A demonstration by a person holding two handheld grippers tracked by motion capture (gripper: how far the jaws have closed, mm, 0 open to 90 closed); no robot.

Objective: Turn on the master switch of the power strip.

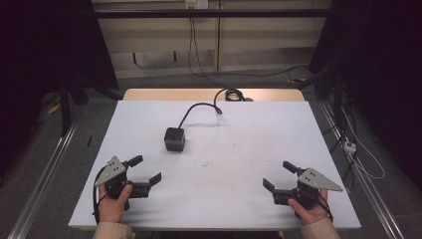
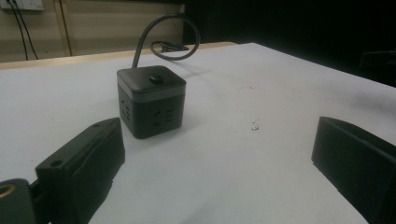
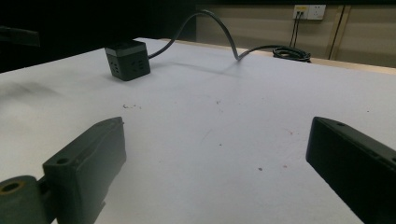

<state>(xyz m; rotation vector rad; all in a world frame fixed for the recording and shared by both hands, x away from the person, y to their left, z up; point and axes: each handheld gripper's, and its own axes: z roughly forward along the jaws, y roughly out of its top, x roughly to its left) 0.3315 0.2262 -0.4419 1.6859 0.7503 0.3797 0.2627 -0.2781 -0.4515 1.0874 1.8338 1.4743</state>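
A black cube-shaped power socket [image 1: 174, 139] sits on the white table [image 1: 249, 149], a little left of centre, with its black cable [image 1: 201, 107] curling off toward the far edge. My left gripper [image 1: 146, 170] rests near the front left corner, held by a hand, jaws wide apart and empty. In the left gripper view the cube [image 2: 150, 100] stands just ahead of the jaws. My right gripper [image 1: 278, 175] rests near the front right, also open and empty. From the right gripper view the cube [image 3: 127, 59] lies far off to the upper left.
The cable ends in a coil [image 1: 231, 94] on the wooden strip at the table's far edge. Wall sockets [image 3: 309, 11] and hanging cables sit on the back wall. Small specks [image 1: 204, 164] mark the tabletop. Metal rails [image 1: 45, 169] run along the floor on both sides.
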